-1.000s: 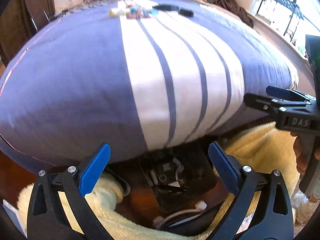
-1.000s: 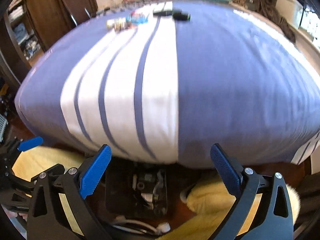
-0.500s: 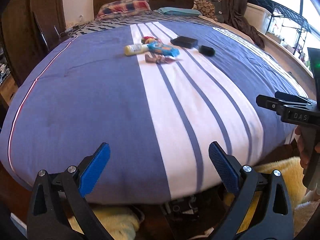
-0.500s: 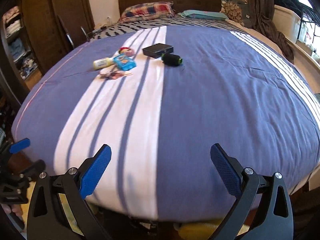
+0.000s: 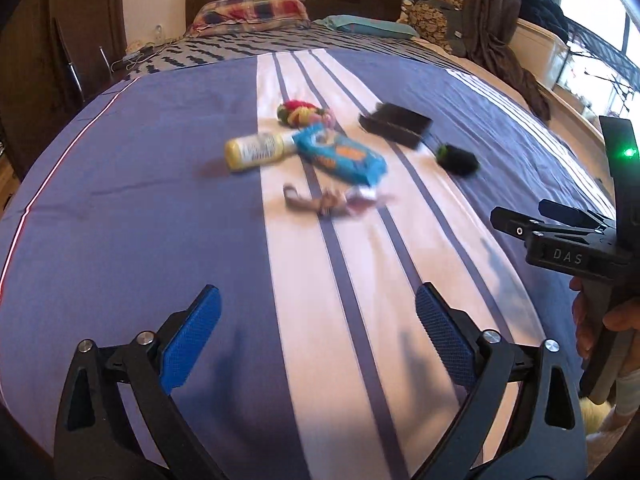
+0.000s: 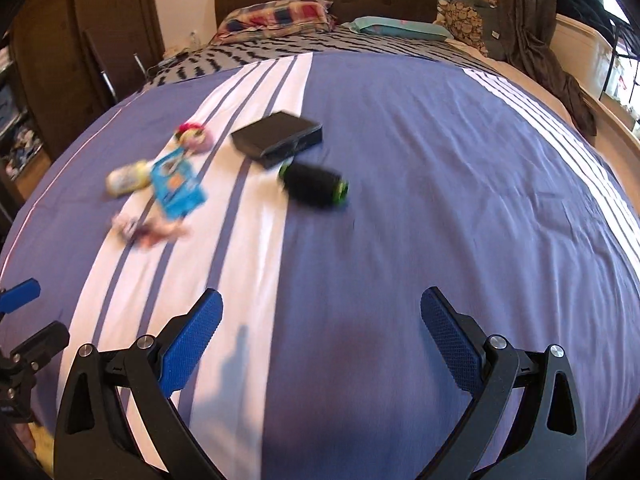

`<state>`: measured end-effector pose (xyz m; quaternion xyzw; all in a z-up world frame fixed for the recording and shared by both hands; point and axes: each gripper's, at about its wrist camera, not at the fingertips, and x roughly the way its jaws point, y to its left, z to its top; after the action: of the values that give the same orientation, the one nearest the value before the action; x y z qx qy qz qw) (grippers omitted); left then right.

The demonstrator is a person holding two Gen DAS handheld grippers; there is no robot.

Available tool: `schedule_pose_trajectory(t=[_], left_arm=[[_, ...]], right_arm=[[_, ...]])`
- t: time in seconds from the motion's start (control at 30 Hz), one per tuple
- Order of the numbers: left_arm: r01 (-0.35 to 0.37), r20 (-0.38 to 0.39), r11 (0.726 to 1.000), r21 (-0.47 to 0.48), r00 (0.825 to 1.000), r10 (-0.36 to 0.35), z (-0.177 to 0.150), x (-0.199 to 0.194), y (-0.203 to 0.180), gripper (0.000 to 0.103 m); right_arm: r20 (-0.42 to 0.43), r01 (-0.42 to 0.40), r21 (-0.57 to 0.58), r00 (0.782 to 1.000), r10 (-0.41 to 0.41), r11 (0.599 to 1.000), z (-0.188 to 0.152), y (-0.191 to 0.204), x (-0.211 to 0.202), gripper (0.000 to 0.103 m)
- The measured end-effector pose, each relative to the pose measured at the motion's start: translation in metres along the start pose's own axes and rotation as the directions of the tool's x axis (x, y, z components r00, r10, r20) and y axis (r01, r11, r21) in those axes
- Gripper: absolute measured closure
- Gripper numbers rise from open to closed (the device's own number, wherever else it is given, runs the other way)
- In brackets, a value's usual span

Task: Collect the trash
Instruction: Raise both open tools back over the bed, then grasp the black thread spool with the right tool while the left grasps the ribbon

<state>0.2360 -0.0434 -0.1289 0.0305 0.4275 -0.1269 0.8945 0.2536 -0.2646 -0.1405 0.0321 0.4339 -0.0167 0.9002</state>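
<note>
A crumpled wrapper [image 5: 332, 202] [image 6: 148, 232] lies on the white stripe of the bed. Behind it rest a blue snack packet [image 5: 342, 154] [image 6: 178, 186], a pale yellow bottle [image 5: 256, 150] [image 6: 126, 178] and a red-yellow-pink bundle [image 5: 302, 114] [image 6: 194, 136]. A black box [image 5: 396, 124] [image 6: 278, 140] and a black cylinder with green ends [image 5: 458, 158] [image 6: 314, 184] sit to the right. My left gripper [image 5: 318, 336] is open above the bedspread's near part, well short of the wrapper. My right gripper [image 6: 322, 338] [image 5: 560, 220] is open too, over plain blue cloth.
The purple and white striped bedspread [image 5: 120, 220] [image 6: 460, 200] covers a wide bed. Pillows [image 5: 250, 10] [image 6: 276, 18] lie by the dark headboard. A dark wardrobe [image 6: 52, 64] stands left. Clothes [image 5: 504, 52] hang over the right side near a window. A hand [image 5: 600, 320] holds the right gripper.
Both grippers have risen from the foot of the bed and moved forward over it. The items on the bed now look larger and nearer. Both stay open.
</note>
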Motion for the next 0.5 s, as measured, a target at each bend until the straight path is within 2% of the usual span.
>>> schedule_pose_trajectory(t=[0.17, 0.33, 0.43, 0.5], left_arm=[[-0.017, -0.024, 1.0, -0.013, 1.0, 0.017, 0.027, 0.031, 0.001, 0.02], [-0.014, -0.07, 1.0, 0.004, 0.997, 0.014, 0.044, 0.062, -0.004, 0.029], [0.008, -0.095, 1.0, -0.01, 0.995, -0.009, 0.051, 0.077, -0.005, 0.035], [0.01, -0.101, 1.0, -0.017, 0.995, -0.011, 0.054, 0.084, -0.004, 0.039]], right_arm=[[-0.007, 0.046, 0.0, 0.999, -0.046, 0.999, 0.035, -0.004, 0.036, 0.005], [-0.04, 0.029, -0.026, 0.999, -0.03, 0.999, 0.053, 0.002, 0.062, 0.008], [-0.048, 0.022, -0.044, 0.999, -0.024, 0.999, 0.06, 0.007, 0.071, 0.015], [-0.062, -0.002, -0.045, 0.998, -0.001, 0.999, 0.062, 0.008, 0.077, 0.027]])
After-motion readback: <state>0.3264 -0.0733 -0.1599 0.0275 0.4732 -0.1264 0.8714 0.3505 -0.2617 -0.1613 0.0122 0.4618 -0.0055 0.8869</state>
